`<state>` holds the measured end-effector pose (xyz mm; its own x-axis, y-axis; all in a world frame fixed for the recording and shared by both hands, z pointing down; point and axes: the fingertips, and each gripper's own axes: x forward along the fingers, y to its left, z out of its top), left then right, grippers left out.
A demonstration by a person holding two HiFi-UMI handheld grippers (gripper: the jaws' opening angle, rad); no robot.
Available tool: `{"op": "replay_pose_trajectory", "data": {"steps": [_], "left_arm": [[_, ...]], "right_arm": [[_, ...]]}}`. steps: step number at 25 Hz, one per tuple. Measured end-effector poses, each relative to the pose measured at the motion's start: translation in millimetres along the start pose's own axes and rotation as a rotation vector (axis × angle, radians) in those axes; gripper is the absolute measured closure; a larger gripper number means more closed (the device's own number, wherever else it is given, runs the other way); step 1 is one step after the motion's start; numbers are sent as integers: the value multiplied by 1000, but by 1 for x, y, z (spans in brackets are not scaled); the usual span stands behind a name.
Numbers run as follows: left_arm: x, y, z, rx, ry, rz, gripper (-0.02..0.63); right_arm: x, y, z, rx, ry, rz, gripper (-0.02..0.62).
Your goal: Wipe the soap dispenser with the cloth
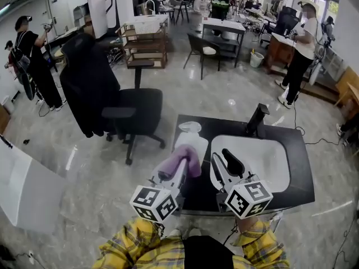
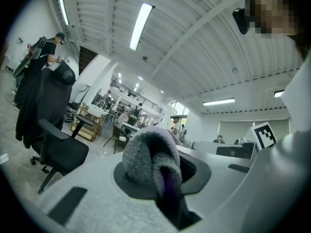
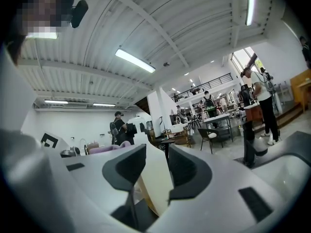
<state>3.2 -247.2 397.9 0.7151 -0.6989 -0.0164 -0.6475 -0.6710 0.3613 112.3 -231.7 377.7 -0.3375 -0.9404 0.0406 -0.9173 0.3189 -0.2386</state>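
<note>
Lower centre: left gripper (image 1: 177,170) pinched tight on the purple cloth (image 1: 184,159), right gripper (image 1: 225,160) beside it with jaws apart; just beyond, centre frame, white soap dispenser (image 1: 191,143) upright at the black counter's (image 1: 224,126) left end, showing through the right jaw gap, white basin (image 1: 269,150) to its right.

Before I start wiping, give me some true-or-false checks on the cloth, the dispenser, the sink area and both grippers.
1. The left gripper is shut on the purple cloth. True.
2. The soap dispenser lies on its side in the sink. False: the soap dispenser stands upright on the black counter, left of the sink.
3. The faucet behind the sink is black. True.
4. The right gripper holds a second cloth. False: the right gripper has its jaws apart and no cloth in them.
</note>
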Motion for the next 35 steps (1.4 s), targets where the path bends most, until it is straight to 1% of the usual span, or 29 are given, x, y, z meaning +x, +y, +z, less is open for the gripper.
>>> {"op": "replay_pose_trajectory", "data": {"steps": [9,16,30,35], "left_arm": [[-4,0,-12,0,11,-23,557],[-10,2,-22,-5,33,-20,557],[-9,18,-61,-28,133,15,557],[-9,21,-79,-35,182,24,557]], "right_arm": [[-7,-3,-23,62,35,-19,463],[-6,3,-34,89,56,-7,468],[-10,1,-48,108,88,-11,471],[-14,-3,-50,114,93,-23,471]]}}
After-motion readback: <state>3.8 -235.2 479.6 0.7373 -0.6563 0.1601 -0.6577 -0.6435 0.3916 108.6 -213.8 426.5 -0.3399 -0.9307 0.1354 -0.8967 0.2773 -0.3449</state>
